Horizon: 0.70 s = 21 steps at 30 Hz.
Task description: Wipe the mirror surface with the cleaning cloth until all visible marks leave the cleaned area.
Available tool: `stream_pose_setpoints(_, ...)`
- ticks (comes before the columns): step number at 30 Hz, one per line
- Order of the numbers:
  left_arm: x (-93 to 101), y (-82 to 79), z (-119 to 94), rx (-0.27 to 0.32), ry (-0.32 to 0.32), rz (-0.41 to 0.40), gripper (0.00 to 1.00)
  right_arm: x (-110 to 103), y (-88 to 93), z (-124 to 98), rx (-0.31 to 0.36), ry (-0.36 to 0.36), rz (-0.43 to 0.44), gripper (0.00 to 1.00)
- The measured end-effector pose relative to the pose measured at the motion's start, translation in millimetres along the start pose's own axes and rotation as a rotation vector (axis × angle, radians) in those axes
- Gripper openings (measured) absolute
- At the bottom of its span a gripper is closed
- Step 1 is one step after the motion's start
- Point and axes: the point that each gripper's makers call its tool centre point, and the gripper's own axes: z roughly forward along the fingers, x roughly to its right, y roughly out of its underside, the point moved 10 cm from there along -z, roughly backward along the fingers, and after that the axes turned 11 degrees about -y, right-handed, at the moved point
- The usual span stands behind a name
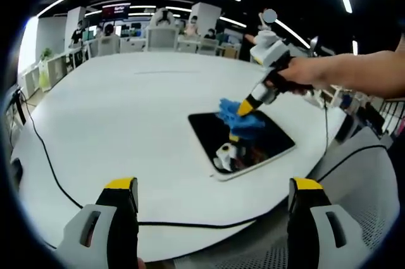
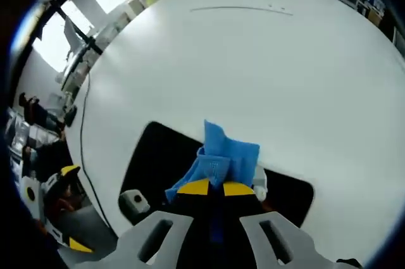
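A dark rectangular mirror (image 1: pixel 250 145) lies flat on the white table (image 1: pixel 126 111). A blue cleaning cloth (image 1: pixel 240 117) is pressed on the mirror's far part by my right gripper (image 1: pixel 243 107), which a hand holds from the right. In the right gripper view the jaws are shut on the blue cloth (image 2: pixel 228 158) at the right gripper (image 2: pixel 215 188), over the mirror (image 2: pixel 158 161). My left gripper (image 1: pixel 212 187) hovers near the table's front edge, well short of the mirror, open with nothing between its yellow-tipped fingers (image 1: pixel 120 187).
A black cable (image 1: pixel 57 180) runs across the table's left side and along its front edge. Chairs and desks (image 1: pixel 161 38) stand beyond the far edge. A grey mesh chair (image 1: pixel 373 206) sits at the right.
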Motion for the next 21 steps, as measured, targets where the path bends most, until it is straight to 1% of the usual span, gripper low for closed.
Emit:
stream_pose_setpoints(5,-0.1,-0.7,0,0.003,-0.002,-0.002,0.99,6,-16.5,6,-0.001,0.014,0.000,0.00)
stream_pose_setpoints(7,0.3,-0.7,1,0.002,-0.003,-0.001,0.99,5,-20.0,7,-0.017,0.020,-0.003,0.00)
stream_pose_setpoints(9,1.0,-1.1,1,0.003,-0.002,0.001,0.99,8,-22.9,8,-0.047,0.016,0.004,0.00)
stream_pose_setpoints(12,0.8,-1.1,1,0.001,-0.002,0.002,0.99,11,-23.0,7,-0.055,0.000,0.023,0.00)
stream_pose_setpoints(14,1.2,-1.4,1,0.003,-0.004,0.006,0.99,9,-20.4,5,-0.050,-0.006,0.016,0.00)
stream_pose_setpoints(17,1.1,-1.6,1,0.003,-0.008,0.006,0.99,12,-21.3,9,-0.041,-0.004,-0.019,0.00)
stream_pose_setpoints(21,0.5,-1.0,1,-0.005,-0.014,0.010,0.99,11,-19.4,6,-0.036,-0.015,-0.016,0.00)
